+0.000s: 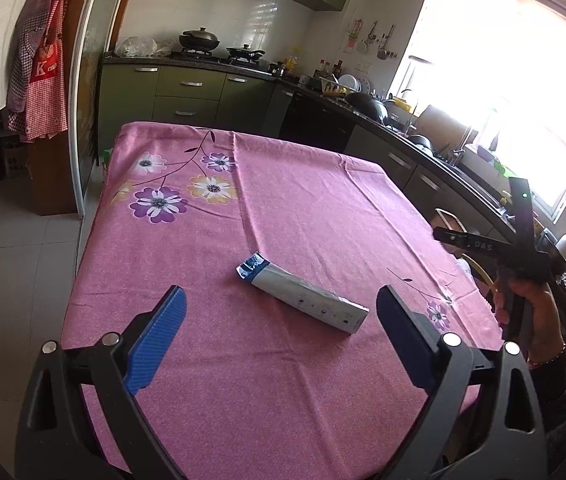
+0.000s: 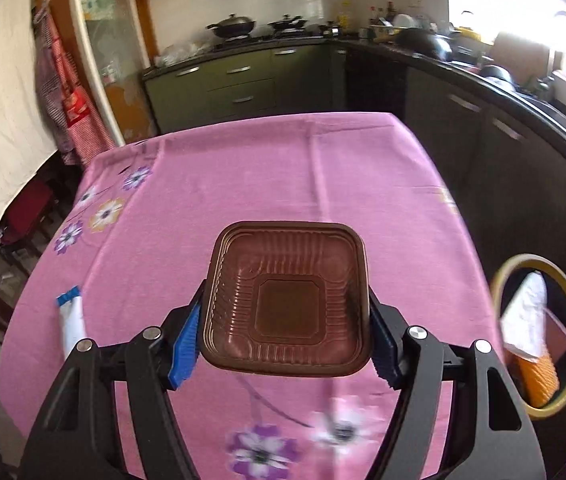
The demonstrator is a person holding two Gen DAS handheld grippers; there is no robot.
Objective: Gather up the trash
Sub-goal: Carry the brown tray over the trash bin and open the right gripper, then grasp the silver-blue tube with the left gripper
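A white and blue wrapper (image 1: 303,294) lies on the pink flowered tablecloth (image 1: 283,200), just ahead of my left gripper (image 1: 283,332), which is open and empty above the table's near part. The wrapper also shows at the left of the right wrist view (image 2: 71,320). My right gripper (image 2: 283,332) is shut on a brown plastic tray (image 2: 287,298), its blue pads (image 2: 183,344) pressing the tray's two sides, held above the table (image 2: 283,168). A yellow-rimmed bin (image 2: 539,344) stands off the table's right edge and holds white and orange trash.
The right gripper's body and the hand holding it (image 1: 523,272) show at the right of the left wrist view. Green kitchen cabinets (image 1: 187,92) with pans stand behind the table. A dark counter (image 2: 503,92) runs along the right. Aprons (image 1: 39,72) hang at the left.
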